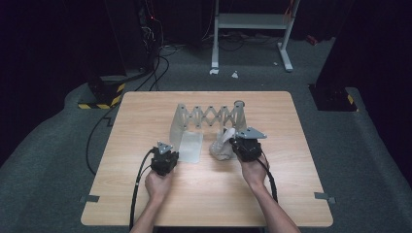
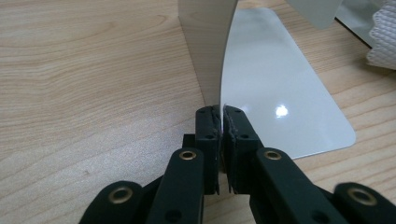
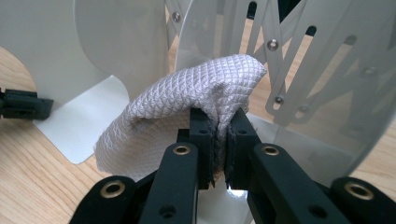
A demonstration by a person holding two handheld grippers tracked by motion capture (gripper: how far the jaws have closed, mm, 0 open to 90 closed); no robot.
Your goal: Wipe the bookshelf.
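A pale grey folding rack (image 1: 209, 116) with a scissor lattice stands in the middle of the wooden table (image 1: 145, 204). Its left end panel (image 2: 205, 46) rises upright from a flat foot plate (image 2: 280, 84). My left gripper (image 1: 174, 155) is shut on that panel's thin lower edge, its tips (image 2: 220, 112) pinching the sheet. A white quilted cloth (image 1: 221, 148) lies crumpled in front of the rack's right end. My right gripper (image 1: 233, 142) is shut on a raised fold of the cloth (image 3: 187, 93), its tips (image 3: 219, 119) close to the lattice (image 3: 289, 56).
The cloth's edge (image 2: 383, 37) shows at the far right of the left gripper view. My left gripper's tips (image 3: 23, 105) show at the left of the right gripper view. A white stand (image 1: 250, 22), cables (image 1: 155, 73) and dark equipment sit on the floor beyond the table.
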